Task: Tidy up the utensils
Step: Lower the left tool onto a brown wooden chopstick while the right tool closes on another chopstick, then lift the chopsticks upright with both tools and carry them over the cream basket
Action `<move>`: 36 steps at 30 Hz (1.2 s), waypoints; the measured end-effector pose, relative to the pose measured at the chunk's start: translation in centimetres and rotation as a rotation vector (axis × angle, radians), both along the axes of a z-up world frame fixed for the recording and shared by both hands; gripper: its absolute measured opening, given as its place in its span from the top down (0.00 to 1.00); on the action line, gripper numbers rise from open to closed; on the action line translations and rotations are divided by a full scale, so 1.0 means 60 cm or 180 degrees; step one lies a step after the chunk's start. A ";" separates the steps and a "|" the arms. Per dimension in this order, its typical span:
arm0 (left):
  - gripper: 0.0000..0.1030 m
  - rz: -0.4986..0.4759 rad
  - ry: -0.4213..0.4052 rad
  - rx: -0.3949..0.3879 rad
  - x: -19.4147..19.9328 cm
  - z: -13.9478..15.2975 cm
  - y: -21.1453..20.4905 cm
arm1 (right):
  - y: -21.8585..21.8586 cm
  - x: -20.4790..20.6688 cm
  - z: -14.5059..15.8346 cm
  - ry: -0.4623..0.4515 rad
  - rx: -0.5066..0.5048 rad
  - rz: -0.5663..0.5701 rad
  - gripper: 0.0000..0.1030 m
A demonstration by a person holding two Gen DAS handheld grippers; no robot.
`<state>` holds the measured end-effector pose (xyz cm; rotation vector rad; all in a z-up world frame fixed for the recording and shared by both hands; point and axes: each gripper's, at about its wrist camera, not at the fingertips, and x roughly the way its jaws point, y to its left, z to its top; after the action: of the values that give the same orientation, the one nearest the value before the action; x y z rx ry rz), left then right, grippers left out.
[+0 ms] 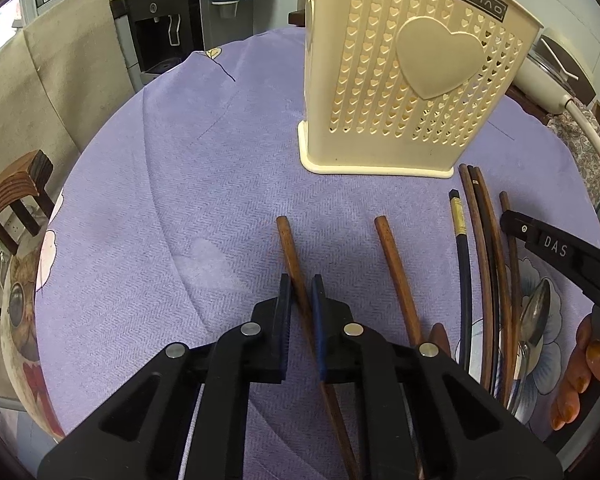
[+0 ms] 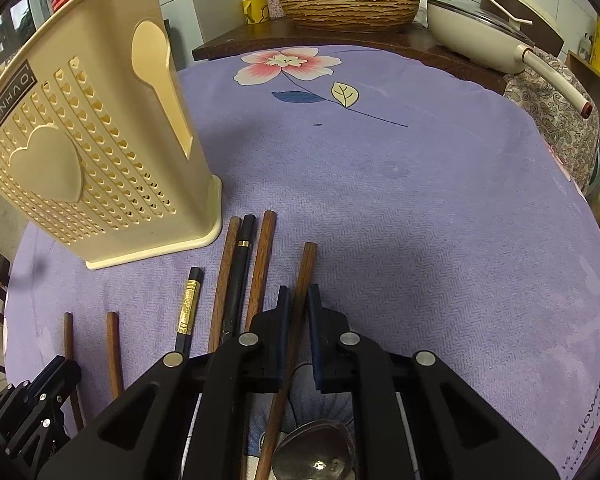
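Both tongs we hold clenched: our left gripper [image 1: 300, 292] on one brown chopstick [image 1: 290, 244], our right gripper [image 2: 297, 300] on another [image 2: 305, 268], ends toward twelve o'clock.

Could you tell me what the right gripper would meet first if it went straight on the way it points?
Probably only the purple tablecloth. The right gripper, shut on a brown chopstick, aims downward past the stick's end; the cream utensil holder stands off to the left.

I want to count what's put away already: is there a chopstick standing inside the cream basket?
No: the chopsticks all lie flat on the purple cloth in front of the cream basket.
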<state>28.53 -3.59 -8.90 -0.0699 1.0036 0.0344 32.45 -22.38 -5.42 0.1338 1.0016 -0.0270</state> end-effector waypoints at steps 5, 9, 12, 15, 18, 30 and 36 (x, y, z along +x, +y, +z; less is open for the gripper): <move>0.93 0.0015 -0.0001 -0.0131 0.008 0.003 0.013 | -0.007 -0.004 0.003 -0.0066 0.0098 -0.0003 0.91; 0.94 0.0045 -0.0095 -0.0166 0.008 0.016 0.021 | -0.014 -0.014 0.019 -0.0197 0.0227 0.0023 0.91; 0.94 0.0028 -0.0175 -0.0218 0.004 0.033 0.026 | -0.014 -0.023 0.038 -0.0339 0.0209 0.0045 0.92; 0.94 -0.0002 -0.0256 -0.0274 -0.003 0.055 0.033 | -0.014 -0.037 0.062 -0.0523 0.0172 0.0065 0.93; 0.94 -0.0051 -0.0372 -0.0383 -0.016 0.084 0.041 | -0.015 -0.056 0.092 -0.0745 0.0107 0.0123 0.93; 0.94 -0.0322 -0.0887 -0.0539 -0.095 0.207 0.056 | -0.025 -0.158 0.208 -0.1356 0.0106 0.0485 0.93; 0.94 -0.0438 -0.1128 -0.0484 -0.139 0.258 0.062 | -0.047 -0.198 0.249 -0.1500 0.0113 0.0653 0.93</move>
<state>20.19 0.10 6.59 -0.1409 0.6534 -0.1753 20.57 -25.20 9.53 0.0642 0.5412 0.2020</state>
